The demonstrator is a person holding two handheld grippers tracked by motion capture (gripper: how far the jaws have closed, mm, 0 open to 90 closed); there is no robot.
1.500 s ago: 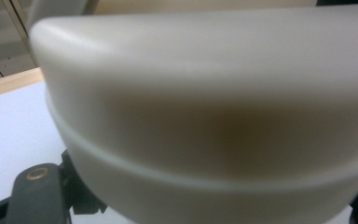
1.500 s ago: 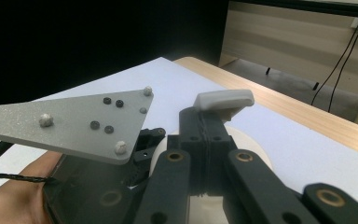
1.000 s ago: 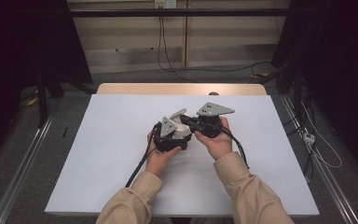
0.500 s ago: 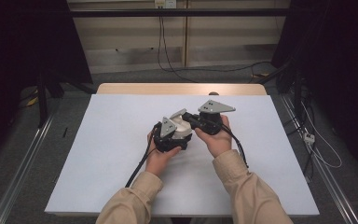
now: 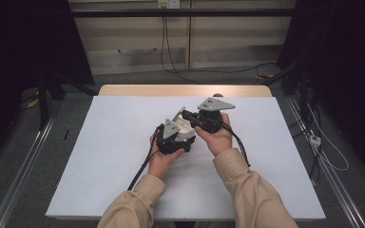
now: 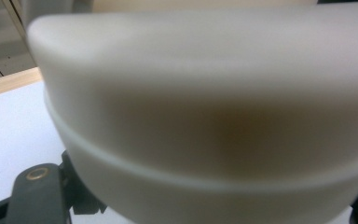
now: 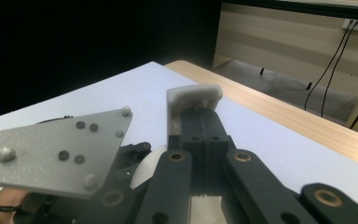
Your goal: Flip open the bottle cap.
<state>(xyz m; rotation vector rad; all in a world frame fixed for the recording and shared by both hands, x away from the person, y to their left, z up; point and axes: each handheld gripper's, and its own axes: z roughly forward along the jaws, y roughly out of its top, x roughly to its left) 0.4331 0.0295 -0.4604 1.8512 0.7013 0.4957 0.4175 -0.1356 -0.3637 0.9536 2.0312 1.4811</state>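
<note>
- High view: bench (image 5: pixel 100 156) is topped with a matte white sheet; a light wood edge shows along the far side. Two hands in tan sleeves hold the devices close together near the centre.
- High view: left tongs (image 5: pixel 173 137) are a black body with a small grey three-cornered plate. A smooth white rounded object (image 5: pixel 185 128) sits at their front, touching them.
- High view: right tongs (image 5: pixel 190 116) are held just beyond and to the right, with a larger flat grey plate tilted up and the tip reaching the white object. Black cables trail back along both forearms.
- Left gripper view: the white object (image 6: pixel 205 116) is very close and blurred. It is glossy, off-white and curved, with a raised seam running around it. One black jaw with a brass rivet shows at lower left. Cannot tell whether these tongs are apart or clamped.
- Right gripper view: right tongs (image 7: pixel 200 121) have matte black ribbed jaws pressed together, the seam between them closed. A pale, boxy white piece (image 7: pixel 193 98) sits at their tip. The speckled grey plate (image 7: pixel 51 149) of the left tongs, with dark screws, lies at left.
</note>
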